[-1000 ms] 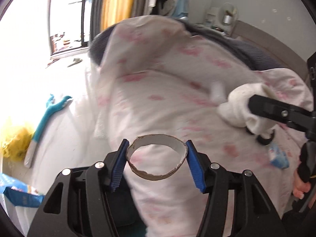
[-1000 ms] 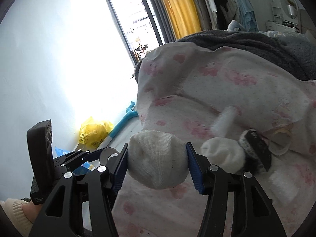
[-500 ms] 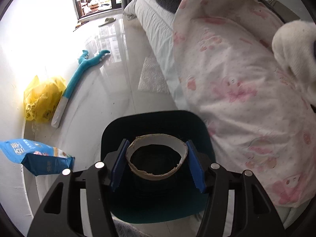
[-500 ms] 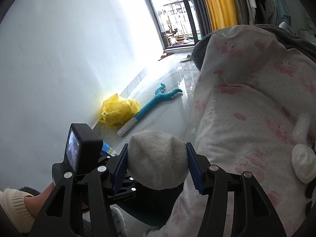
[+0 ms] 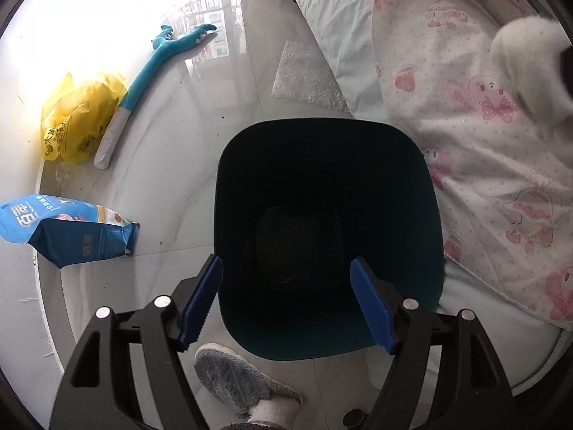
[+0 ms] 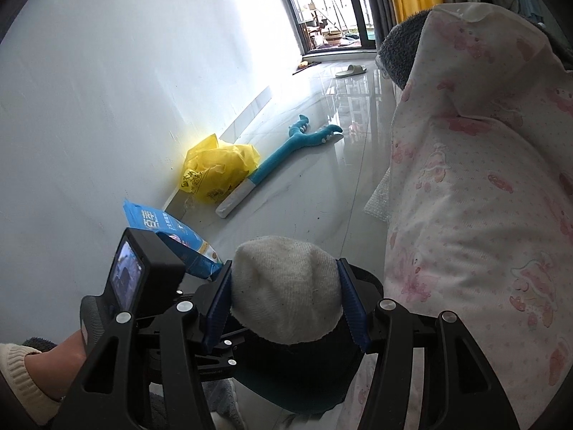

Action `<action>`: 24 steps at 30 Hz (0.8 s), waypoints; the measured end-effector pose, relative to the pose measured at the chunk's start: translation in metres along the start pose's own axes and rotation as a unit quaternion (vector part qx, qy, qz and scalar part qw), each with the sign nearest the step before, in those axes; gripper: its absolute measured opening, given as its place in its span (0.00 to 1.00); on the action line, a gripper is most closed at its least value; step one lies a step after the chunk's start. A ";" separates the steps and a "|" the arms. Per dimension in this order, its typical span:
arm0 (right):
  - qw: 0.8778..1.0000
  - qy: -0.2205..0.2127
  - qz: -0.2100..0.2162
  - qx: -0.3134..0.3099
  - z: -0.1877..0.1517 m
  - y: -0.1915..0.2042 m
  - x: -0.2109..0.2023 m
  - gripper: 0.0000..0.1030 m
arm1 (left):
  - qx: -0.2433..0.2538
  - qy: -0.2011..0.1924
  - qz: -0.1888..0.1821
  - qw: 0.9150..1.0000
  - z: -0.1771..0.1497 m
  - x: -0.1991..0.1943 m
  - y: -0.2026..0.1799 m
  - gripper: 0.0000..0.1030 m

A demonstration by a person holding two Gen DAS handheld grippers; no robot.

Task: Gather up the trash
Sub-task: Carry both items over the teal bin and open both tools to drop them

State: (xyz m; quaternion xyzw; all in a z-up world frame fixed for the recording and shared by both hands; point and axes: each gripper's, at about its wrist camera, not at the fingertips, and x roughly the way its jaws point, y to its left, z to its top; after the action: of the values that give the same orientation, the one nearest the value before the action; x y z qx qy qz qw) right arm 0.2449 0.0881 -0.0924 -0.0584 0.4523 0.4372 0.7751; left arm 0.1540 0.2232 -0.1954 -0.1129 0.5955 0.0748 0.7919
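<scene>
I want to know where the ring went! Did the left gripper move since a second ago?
Yes. The left gripper swung off the pink blanket to above the dark bin. Its jaws are opening with nothing between them; the cardboard ring is gone.

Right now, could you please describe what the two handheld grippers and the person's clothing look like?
Both the left gripper and right gripper have black skeletal frames with silver bolts and blue serrated pads. In the right wrist view, a black camera block with a small lit screen sits on the left one, beside a cream knitted cuff. A grey fluffy slipper is worn.
</scene>
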 end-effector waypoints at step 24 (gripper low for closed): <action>0.988 0.137 -0.060 0.039 -0.036 0.013 0.140 0.55 | -0.052 -0.262 0.008 0.964 -0.006 -0.137 0.052 0.81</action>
State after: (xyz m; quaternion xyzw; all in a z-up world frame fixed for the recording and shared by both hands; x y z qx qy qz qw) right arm 0.2413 0.1663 -0.2147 -0.1144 0.5663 0.3597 0.7327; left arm 0.0971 0.2741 -0.0702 -0.1254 0.3633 0.1393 0.9126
